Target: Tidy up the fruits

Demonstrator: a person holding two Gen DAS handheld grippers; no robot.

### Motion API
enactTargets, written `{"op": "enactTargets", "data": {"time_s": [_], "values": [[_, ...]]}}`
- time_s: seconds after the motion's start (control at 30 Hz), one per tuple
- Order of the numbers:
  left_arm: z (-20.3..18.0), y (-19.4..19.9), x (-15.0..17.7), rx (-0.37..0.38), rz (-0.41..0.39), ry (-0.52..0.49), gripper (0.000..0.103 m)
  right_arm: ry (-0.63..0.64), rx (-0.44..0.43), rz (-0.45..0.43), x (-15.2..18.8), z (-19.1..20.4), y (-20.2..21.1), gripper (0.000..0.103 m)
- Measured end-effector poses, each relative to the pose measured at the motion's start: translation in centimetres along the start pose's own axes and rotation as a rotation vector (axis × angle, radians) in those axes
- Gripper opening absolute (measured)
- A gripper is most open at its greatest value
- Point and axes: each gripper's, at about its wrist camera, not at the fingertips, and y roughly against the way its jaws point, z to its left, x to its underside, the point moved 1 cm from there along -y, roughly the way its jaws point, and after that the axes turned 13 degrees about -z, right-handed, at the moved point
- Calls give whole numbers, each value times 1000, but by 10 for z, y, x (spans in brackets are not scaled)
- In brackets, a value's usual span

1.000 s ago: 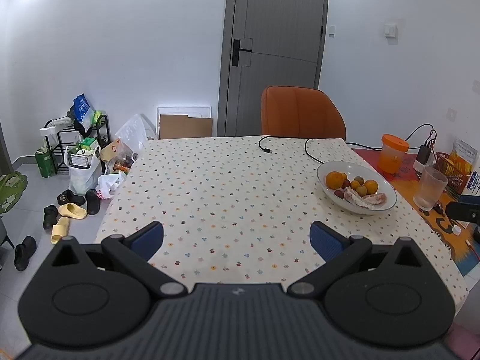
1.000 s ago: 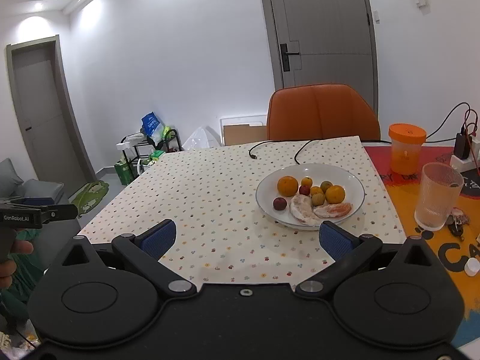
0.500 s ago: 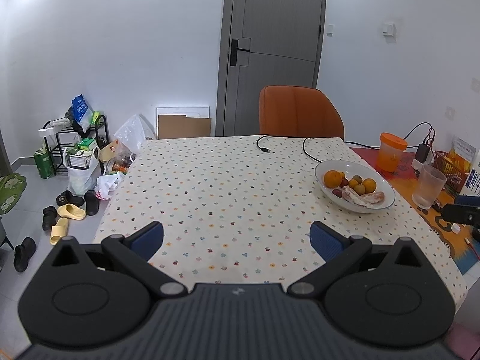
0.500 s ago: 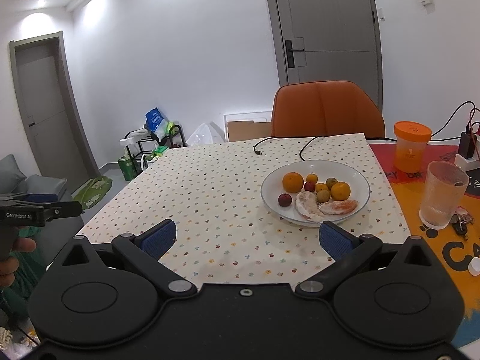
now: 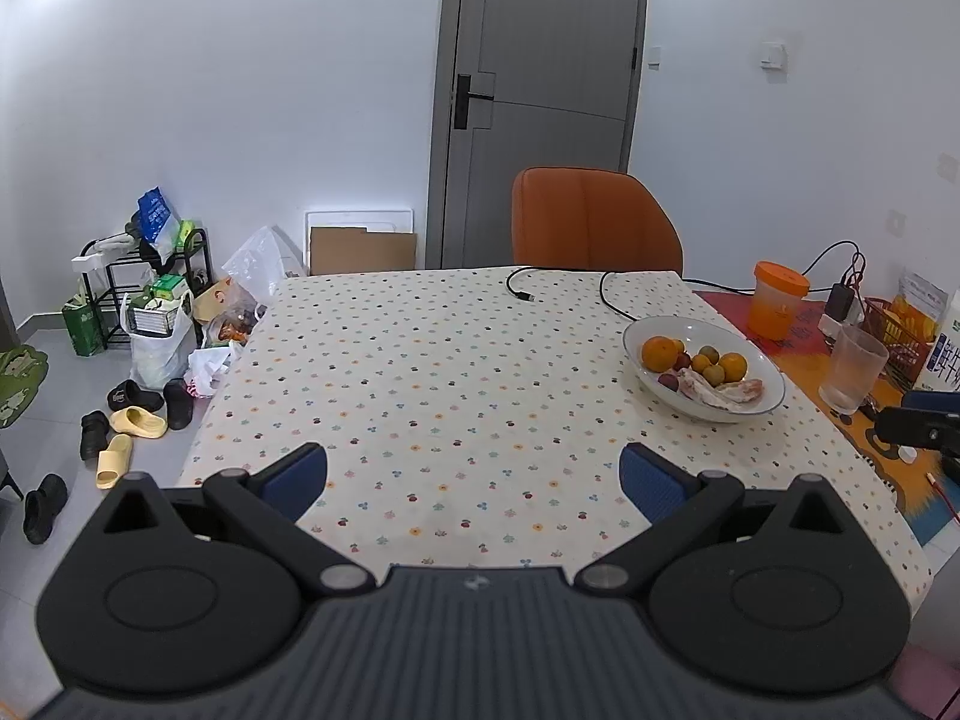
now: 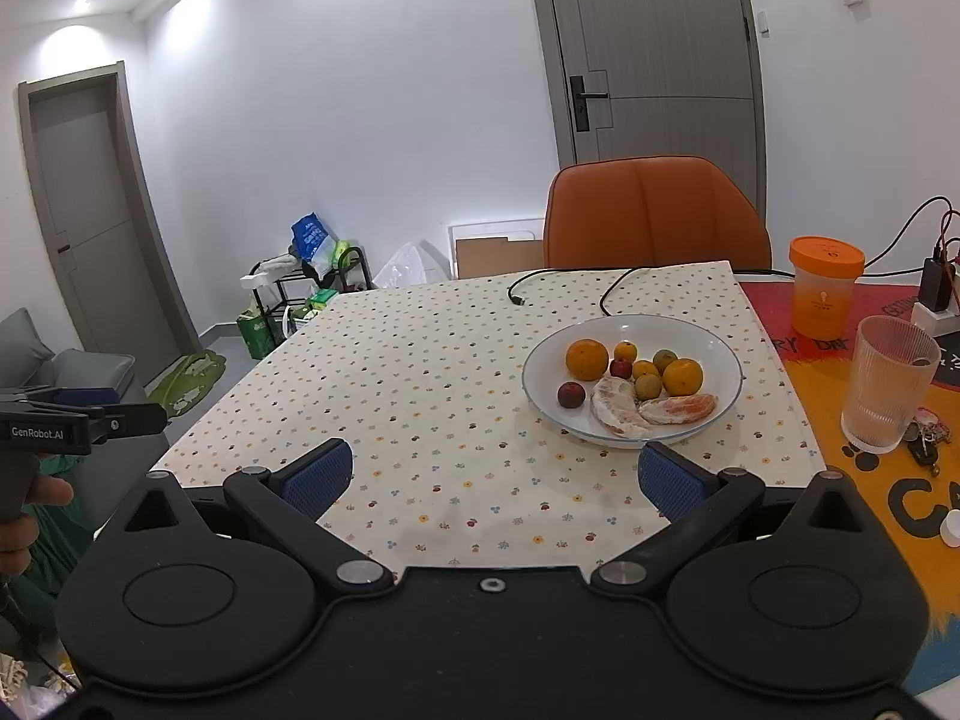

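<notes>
A white bowl (image 6: 714, 354) stands on the right part of the dotted tablecloth (image 6: 420, 372); it also shows in the left wrist view (image 5: 774, 378). It holds oranges (image 6: 587, 359), small green-yellow fruits (image 6: 648, 386), dark red plums (image 6: 570, 394) and two peeled citrus segments (image 6: 615, 407). My right gripper (image 6: 495, 477) is open and empty, above the table's near edge, short of the bowl. My left gripper (image 5: 474, 480) is open and empty, over the near middle of the table, left of the bowl.
An orange chair (image 6: 657, 213) stands at the far side. A black cable (image 6: 564, 285) lies on the cloth behind the bowl. An orange-lidded cup (image 6: 823, 288) and a ribbed glass (image 6: 888, 384) stand right of the bowl. Shoes (image 5: 129, 420) and bags (image 5: 156, 336) lie on the floor at left.
Both grippers have drifted back slightly, so the bowl looks a little farther away. Jaws stay open. Nothing on the table has moved.
</notes>
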Motion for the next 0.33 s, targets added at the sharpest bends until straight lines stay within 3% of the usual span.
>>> {"op": "enactTargets", "data": {"time_s": [0.33], "values": [[0,2,1,7,-9,1,103,2,-3,10,3,0,-1,103]]}}
